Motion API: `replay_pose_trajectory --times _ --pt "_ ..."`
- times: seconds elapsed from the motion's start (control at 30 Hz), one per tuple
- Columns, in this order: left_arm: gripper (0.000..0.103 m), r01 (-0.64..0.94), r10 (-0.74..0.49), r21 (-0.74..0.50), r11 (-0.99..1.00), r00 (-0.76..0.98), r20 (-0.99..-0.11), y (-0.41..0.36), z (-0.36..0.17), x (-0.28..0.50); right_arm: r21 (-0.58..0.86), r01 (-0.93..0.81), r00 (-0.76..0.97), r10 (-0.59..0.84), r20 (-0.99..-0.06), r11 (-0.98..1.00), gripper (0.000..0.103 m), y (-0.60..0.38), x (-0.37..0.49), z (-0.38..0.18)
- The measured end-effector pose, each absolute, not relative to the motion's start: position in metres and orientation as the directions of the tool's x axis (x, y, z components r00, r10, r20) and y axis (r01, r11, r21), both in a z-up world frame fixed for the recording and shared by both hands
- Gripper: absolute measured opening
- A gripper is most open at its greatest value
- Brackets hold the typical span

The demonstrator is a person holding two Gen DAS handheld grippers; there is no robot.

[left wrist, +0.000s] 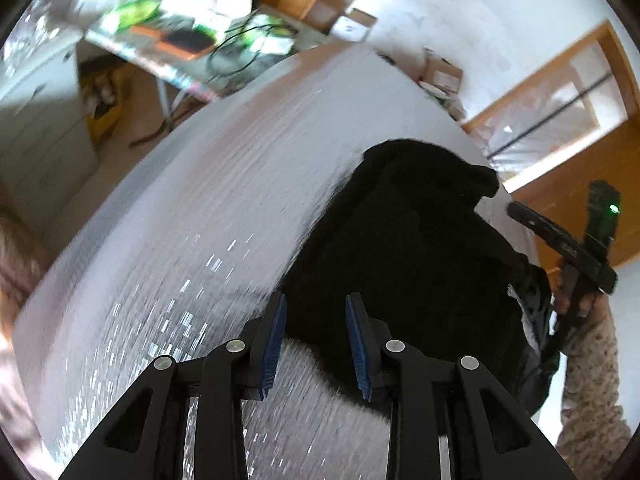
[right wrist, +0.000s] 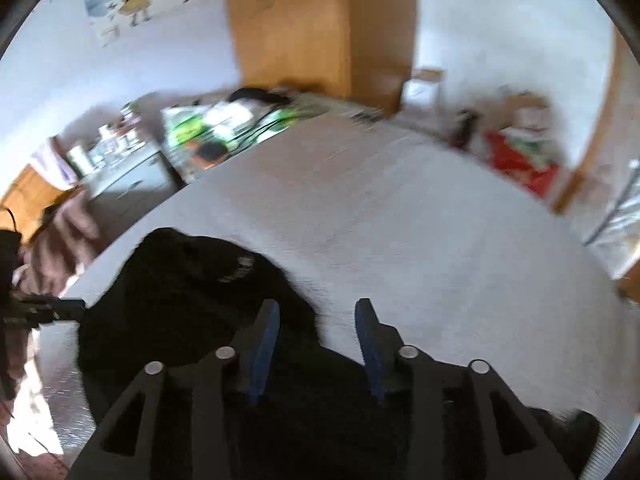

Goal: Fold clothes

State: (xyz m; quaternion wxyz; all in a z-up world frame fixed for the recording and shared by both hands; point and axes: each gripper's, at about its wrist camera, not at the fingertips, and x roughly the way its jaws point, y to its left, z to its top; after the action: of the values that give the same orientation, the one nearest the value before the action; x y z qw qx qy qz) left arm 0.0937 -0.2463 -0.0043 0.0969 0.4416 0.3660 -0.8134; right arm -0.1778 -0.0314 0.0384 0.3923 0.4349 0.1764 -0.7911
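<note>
You are holding both tools part open with nothing between the blue pads: the left tool (left wrist: 316, 344) is hanging over the near edge of the black garment (left wrist: 404, 240), the right tool (right wrist: 316, 350) over its other side. The garment is lying bunched on the pale bed (left wrist: 208, 216). I would pick an edge or corner each, grip only one layer, and spread it flat before folding.
</note>
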Motion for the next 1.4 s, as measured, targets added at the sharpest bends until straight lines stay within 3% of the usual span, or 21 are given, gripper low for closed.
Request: replay_pose_trajectory --times 0.3,0.47,0.6,0.67,0.77,1.03,1.4 --pt "0.033 0.49 0.239 -0.613 -0.62 -0.627 -0.742 -0.245 -0.017 0.105 0.011 0.87 -0.249 -0.458 -0.854 -0.493 0.043 -0.078 -0.187 0.02" --pt "0.033 0.488 0.257 -0.662 -0.569 -0.659 -0.707 -0.246 -0.023 0.099 0.101 0.859 -0.18 -0.482 -0.857 -0.501 0.042 -0.092 -0.205 0.017" --pt "0.033 0.482 0.275 -0.704 -0.522 -0.686 -0.673 -0.249 -0.029 0.1 0.129 0.842 -0.164 -0.475 -0.865 -0.524 0.02 -0.096 -0.215 0.009" --pt "0.033 0.479 0.28 -0.719 -0.504 -0.697 -0.66 -0.252 -0.03 0.101 0.152 0.827 -0.16 -0.486 -0.859 -0.542 0.013 -0.094 -0.221 0.008" --pt "0.024 0.476 0.278 -0.723 -0.5 -0.703 -0.655 -0.255 -0.031 0.101 0.162 0.806 -0.18 -0.497 -0.849 -0.57 0.009 -0.093 -0.226 0.011" --pt "0.012 0.475 0.278 -0.734 -0.485 -0.712 -0.645 -0.261 -0.036 0.107 0.077 0.826 -0.273 -0.515 -0.813 -0.559 0.007 -0.116 -0.223 0.035" --pt "0.01 0.446 0.289 -0.748 -0.492 -0.727 -0.623 -0.258 -0.025 0.129 -0.085 0.831 -0.384 -0.458 -0.801 -0.549 0.007 -0.158 -0.221 0.027"
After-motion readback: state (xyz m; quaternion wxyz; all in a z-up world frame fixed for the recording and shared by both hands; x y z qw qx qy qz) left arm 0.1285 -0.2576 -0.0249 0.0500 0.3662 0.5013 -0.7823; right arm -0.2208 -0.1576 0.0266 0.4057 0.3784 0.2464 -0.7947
